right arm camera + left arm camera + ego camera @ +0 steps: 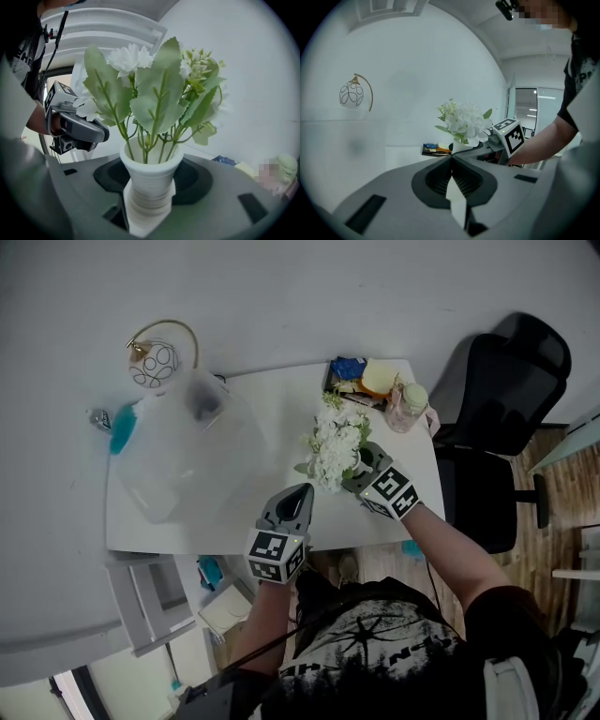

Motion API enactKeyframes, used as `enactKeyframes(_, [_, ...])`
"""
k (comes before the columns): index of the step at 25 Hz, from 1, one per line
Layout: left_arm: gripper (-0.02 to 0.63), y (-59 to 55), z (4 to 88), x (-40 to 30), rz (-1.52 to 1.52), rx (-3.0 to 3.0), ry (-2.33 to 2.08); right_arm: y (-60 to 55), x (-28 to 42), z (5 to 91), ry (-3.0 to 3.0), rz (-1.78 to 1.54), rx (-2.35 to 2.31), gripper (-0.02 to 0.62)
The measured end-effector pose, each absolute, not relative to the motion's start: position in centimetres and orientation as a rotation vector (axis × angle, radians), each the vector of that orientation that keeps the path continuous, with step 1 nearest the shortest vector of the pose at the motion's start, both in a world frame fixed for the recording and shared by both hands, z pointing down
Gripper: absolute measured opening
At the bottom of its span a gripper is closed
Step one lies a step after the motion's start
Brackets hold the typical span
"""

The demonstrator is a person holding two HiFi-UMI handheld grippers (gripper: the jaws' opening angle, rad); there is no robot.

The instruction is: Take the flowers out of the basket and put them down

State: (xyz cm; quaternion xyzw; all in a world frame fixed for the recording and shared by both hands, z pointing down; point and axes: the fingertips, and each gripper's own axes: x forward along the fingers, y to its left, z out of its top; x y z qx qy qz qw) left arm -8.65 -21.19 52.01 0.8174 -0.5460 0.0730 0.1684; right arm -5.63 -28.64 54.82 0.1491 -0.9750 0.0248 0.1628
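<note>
A bunch of white flowers (336, 442) with green leaves stands in a small ribbed white vase (150, 187). My right gripper (362, 469) is shut on the vase, its jaws pressing both sides of the body, and holds it upright over the right half of the white table (234, 526). The right gripper view shows leaves and blooms (154, 89) filling the frame above the vase. My left gripper (300, 495) is shut and empty, its jaw tips meeting, near the table's front edge just left of the flowers (464, 123). I see no basket.
A crumpled clear plastic bag (183, 442) covers the table's left half. A round wire ornament on a gold hook (155, 362) stands behind it. A dark tray of small items (356, 379) and a pink cup (408, 404) sit at the back right. A black office chair (497, 418) stands right.
</note>
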Motion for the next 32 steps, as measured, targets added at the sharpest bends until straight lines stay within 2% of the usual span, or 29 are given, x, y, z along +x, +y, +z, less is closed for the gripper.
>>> enactKeyframes(21, [0.011,-20.1,54.3,-7.9,0.263,2.297,-1.512,-28.6,-6.4,56.3,-2.794,0.013,0.487,0.249])
enactKeyframes(32, [0.011,-19.8,55.4,-6.3,0.254,2.292,-1.460,-28.6,-5.4,57.7,-2.736,0.050,0.540,0.298])
